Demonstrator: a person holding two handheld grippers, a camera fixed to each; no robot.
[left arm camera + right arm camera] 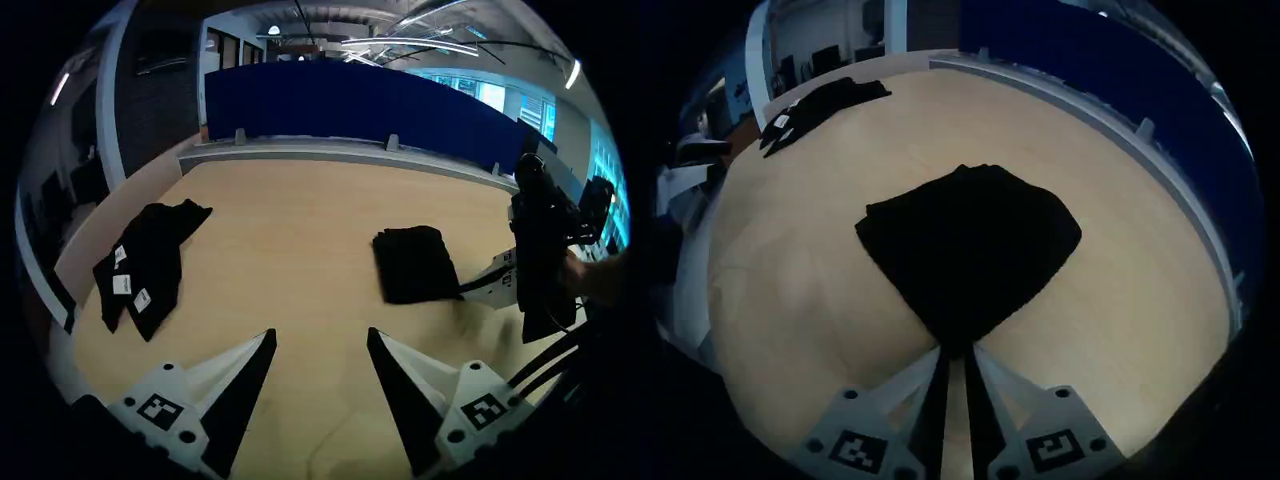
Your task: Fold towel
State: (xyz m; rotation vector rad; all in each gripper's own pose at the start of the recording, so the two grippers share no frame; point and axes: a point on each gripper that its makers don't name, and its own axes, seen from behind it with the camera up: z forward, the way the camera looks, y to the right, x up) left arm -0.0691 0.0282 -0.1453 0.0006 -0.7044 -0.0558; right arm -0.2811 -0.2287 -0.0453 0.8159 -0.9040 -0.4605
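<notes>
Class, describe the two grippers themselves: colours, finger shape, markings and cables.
The left gripper has two white fingers tapering to points, with black inner faces and a black-and-white square marker at each base. The right gripper looks the same; the left gripper view shows its black body, with black cables beside it.

Illumination in the left gripper view is even and moderately bright; sources are ceiling strip lights (408,44) and windows (534,112). The right gripper view is dimmer. The counter (800,264) carries only soft shadows. The black towel (976,240) renders as a flat dark patch. Fisheye distortion bends straight lines toward the edges.
</notes>
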